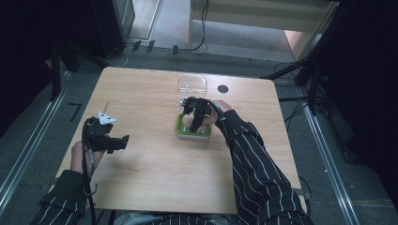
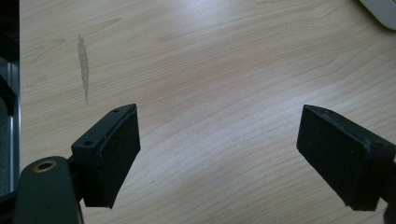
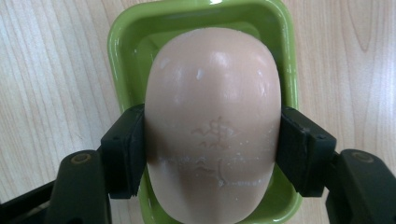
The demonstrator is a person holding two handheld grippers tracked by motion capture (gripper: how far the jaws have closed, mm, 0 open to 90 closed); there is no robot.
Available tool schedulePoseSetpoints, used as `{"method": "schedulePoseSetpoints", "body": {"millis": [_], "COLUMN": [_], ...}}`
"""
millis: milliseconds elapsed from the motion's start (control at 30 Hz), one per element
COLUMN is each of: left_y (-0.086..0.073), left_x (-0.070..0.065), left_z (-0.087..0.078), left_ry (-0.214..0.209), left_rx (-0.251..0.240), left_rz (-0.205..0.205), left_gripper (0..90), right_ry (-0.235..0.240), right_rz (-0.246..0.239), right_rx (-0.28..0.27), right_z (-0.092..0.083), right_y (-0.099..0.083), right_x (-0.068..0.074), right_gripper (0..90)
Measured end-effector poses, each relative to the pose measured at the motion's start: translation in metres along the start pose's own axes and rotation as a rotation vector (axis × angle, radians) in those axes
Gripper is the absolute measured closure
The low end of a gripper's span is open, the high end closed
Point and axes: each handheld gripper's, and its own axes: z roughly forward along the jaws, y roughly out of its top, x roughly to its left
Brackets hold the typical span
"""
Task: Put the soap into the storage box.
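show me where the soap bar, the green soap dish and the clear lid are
soap bar [image 3: 212, 126]: right gripper view, its top face.
green soap dish [image 3: 122, 44]: right gripper view, its left rim.
clear lid [image 1: 192, 84]: high view, its middle.

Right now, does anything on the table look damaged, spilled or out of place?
Nothing looks spilled or askew. The soap bar has white scuffs and a worn stamp, and the table has one long grey smear.

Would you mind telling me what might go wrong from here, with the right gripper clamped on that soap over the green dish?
1. The soap bar is smooth and rounded, and the right gripper pinches only its sides, so it may slip out.
2. The soap sits over the green dish; a tilt could knock the rim and shift the dish.
3. The clear lid lies close behind and could be bumped.
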Motion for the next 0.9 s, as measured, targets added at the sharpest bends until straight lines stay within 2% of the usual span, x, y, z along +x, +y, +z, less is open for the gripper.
{"method": "schedulePoseSetpoints", "body": {"millis": [167, 467, 600, 700, 900], "left_y": [0.0, 0.0, 0.0, 0.0, 0.0], "left_x": [0.0, 0.001, 0.001, 0.0, 0.001], "left_z": [0.0, 0.0, 0.0, 0.0, 0.0], "left_ry": [0.001, 0.001, 0.0, 0.001, 0.0], "left_rx": [0.001, 0.001, 0.001, 0.0, 0.001], "left_rz": [-0.003, -0.003, -0.003, -0.004, -0.003], "left_gripper": [14.3, 14.3, 14.3, 14.3, 14.3], "right_ry": [0.002, 0.019, 0.023, 0.031, 0.03], "right_rz": [-0.01, 0.019, 0.004, 0.019, 0.001], "right_rx": [-0.021, -0.043, -0.059, -0.075, -0.092], "right_z": [0.003, 0.011, 0.015, 0.016, 0.017], "right_y": [-0.002, -0.006, -0.008, -0.009, -0.011], "right_x": [-0.002, -0.004, -0.005, -0.004, -0.005], "right_gripper": [33.3, 33.3, 33.3, 33.3, 33.2]}}
